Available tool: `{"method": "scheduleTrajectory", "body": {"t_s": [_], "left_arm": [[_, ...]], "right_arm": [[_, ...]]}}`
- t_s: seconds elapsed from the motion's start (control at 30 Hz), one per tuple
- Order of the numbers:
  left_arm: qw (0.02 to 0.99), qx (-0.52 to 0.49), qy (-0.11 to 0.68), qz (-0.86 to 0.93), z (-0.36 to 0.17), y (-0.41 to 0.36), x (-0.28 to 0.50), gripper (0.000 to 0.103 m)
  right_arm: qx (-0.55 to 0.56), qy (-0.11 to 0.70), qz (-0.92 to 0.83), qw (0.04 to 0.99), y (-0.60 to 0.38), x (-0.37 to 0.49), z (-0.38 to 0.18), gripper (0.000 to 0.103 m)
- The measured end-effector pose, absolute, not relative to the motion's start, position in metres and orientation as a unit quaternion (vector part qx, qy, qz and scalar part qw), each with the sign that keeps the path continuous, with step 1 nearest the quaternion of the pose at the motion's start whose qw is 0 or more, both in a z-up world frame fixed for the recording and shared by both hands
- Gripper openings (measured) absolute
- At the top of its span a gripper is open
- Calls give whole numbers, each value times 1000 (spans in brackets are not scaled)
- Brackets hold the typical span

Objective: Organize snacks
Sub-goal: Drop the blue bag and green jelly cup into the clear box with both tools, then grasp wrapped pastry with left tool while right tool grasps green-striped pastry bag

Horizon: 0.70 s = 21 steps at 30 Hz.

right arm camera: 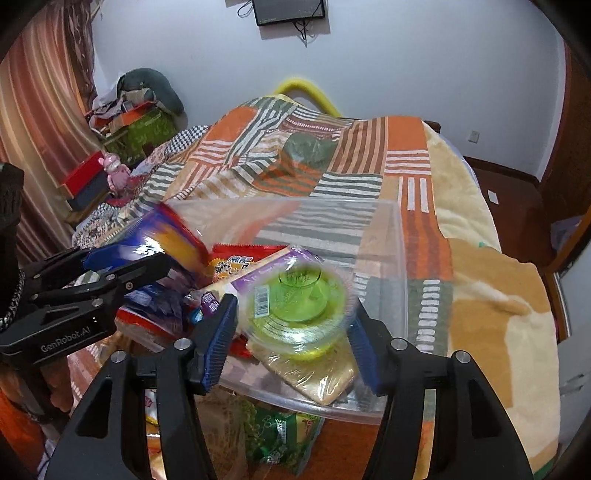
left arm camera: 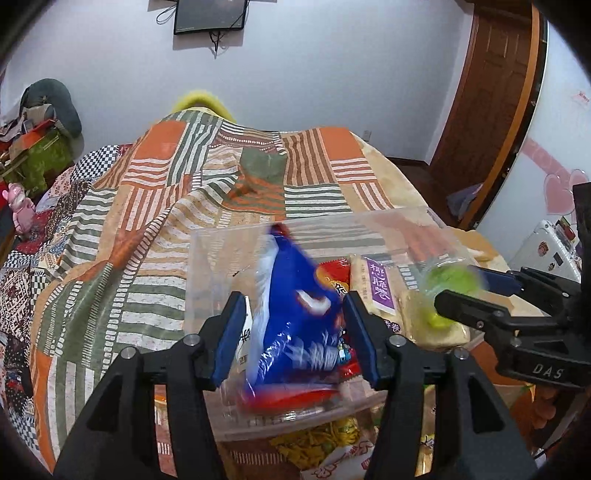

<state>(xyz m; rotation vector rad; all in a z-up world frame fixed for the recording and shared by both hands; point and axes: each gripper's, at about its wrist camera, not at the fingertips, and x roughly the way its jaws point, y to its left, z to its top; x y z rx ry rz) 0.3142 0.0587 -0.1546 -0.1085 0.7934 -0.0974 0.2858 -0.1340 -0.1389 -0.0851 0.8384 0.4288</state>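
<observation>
Left gripper (left arm camera: 295, 321) pinches a blue bag (left arm camera: 295, 314); right gripper (right arm camera: 291, 332) clasps a green cup (right arm camera: 299, 314) — both over the clear bin (right arm camera: 399, 258), apparently for dropping in.

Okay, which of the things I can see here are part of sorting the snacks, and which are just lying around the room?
Part of the job:
clear plastic bin
blue crinkly snack bag
green jelly cup
purple-labelled wafer pack
red snack packet

Lying about:
pink toy figure
wall-mounted black screen
striped patchwork blanket
</observation>
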Motion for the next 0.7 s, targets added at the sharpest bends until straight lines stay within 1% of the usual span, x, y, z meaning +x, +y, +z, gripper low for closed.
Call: {"method": "scheduleTrajectory", "body": {"t_s": [0.07, 0.13, 0.43, 0.7], "left_arm": [[922, -55, 381, -48, -149, 60, 309, 59], [924, -56, 376, -47, -143, 64, 303, 59], [926, -52, 372, -32, -123, 88, 261, 62], [914, -45, 404, -8, -144, 111, 224, 64]], "right_arm": [[-42, 395, 205, 895, -136, 284, -134, 61], [-43, 384, 205, 899, -138, 279, -127, 64], [-39, 357, 218, 908, -147, 249, -104, 66], [-32, 362, 227, 904, -151, 223, -108, 68]]}}
